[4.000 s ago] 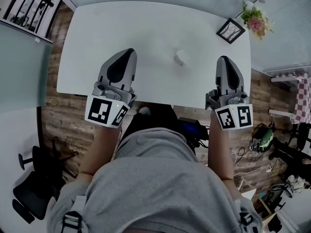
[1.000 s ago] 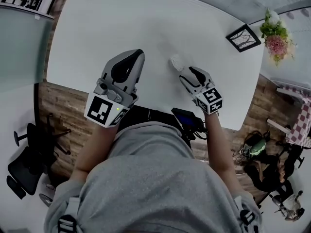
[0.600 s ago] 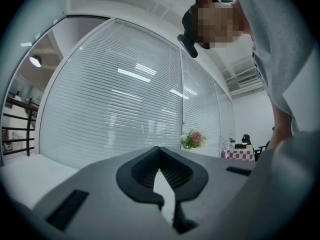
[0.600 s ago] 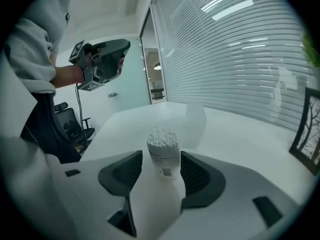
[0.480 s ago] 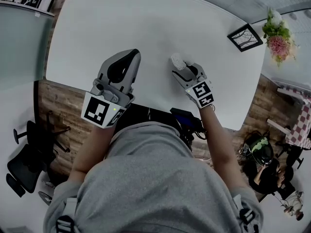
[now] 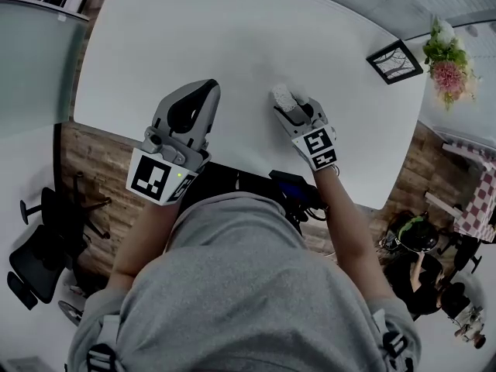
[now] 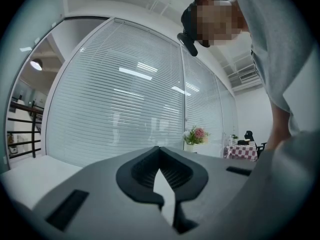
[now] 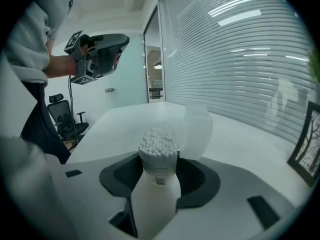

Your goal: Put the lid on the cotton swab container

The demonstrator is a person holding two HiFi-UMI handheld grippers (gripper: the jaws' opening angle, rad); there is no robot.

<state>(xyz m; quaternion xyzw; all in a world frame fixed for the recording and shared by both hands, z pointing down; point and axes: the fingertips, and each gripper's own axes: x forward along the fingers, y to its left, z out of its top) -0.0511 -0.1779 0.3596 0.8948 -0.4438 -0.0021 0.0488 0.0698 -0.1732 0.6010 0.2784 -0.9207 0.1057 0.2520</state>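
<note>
- Right hand-held gripper point(image 6: 288, 108): clamped on the cotton swab container point(image 8: 158, 156), near the table's point(image 6: 194, 29) front edge.
- Lid point(image 8: 198, 130): open, above the table.
- Left hand-held gripper point(image 6: 204, 86): jaws together, empty, over the table's front edge.

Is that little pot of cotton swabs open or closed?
Open. The cotton swab container has bare swab tips showing at its top, and the clear lid stands beside them, not over them.
</note>
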